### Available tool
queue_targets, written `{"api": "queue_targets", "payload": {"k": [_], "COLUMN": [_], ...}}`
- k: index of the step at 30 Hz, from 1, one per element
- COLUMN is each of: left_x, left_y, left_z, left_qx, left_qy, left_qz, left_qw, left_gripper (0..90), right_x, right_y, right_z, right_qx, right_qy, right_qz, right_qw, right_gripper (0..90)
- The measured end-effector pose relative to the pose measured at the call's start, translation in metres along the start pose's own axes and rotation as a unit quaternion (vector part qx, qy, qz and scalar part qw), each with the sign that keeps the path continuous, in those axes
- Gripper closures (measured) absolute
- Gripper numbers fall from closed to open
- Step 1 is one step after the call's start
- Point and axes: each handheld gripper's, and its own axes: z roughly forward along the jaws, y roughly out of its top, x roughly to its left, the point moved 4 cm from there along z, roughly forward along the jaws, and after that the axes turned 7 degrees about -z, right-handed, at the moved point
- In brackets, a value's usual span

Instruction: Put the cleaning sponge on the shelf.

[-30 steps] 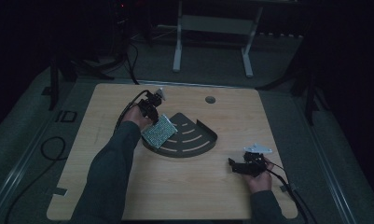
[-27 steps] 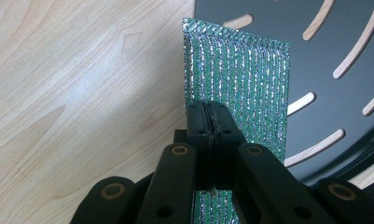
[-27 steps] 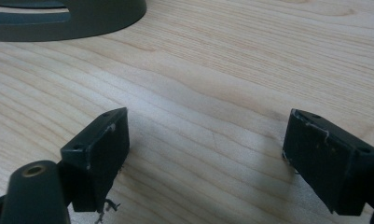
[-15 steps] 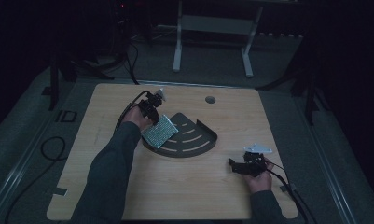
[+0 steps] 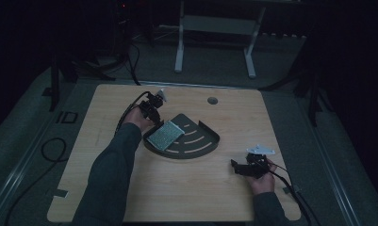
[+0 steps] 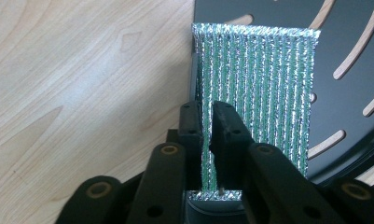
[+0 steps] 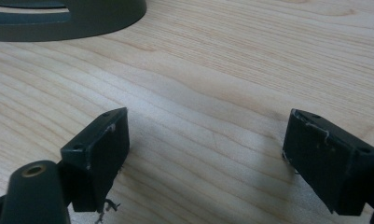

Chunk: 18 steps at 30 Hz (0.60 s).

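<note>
A silver-green striped scouring pad leans on the left rim of a dark fan-shaped slotted tray in the middle of the table. My left gripper sits at the pad's near-left end. In the left gripper view its jaws have just been opening and stand a narrow gap apart, with the pad showing through the gap and running under them onto the tray. My right gripper rests low over the bare wood at the right front, open with nothing between its fingers.
The wooden table has a round cable hole at the back. The tray's rim lies ahead and left of the right gripper. Cables trail from both grippers. A white stand is on the floor behind.
</note>
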Motion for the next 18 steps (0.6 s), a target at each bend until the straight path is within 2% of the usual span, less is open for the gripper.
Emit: {"api": "queue_targets", "payload": {"k": [5,8,16,18], "left_x": [0.005,0.008,0.018,0.021], "left_y": [-0.004,-0.007,-0.018,-0.023], "left_z": [-0.009,-0.017,-0.032,-0.032], "left_qx": [-0.022,-0.045,-0.084,-0.081], "left_qy": [0.0,-0.005,0.008,0.015], "left_qz": [-0.011,-0.023,-0.043,-0.045], "left_qw": [0.9997,0.9987,0.9955,0.9956], "left_gripper": [72.4,68.4,62.3,60.9], "right_x": [0.0,0.0,0.0,0.0], "right_y": [0.0,0.0,0.0,0.0], "right_z": [0.0,0.0,0.0,0.0], "right_qx": [0.0,0.0,0.0,0.0], "right_qy": [0.0,0.0,0.0,0.0], "right_qz": [0.0,0.0,0.0,0.0], "right_qw": [1.0,1.0,1.0,1.0], "right_gripper": [14.2,14.2,14.2,14.2]}}
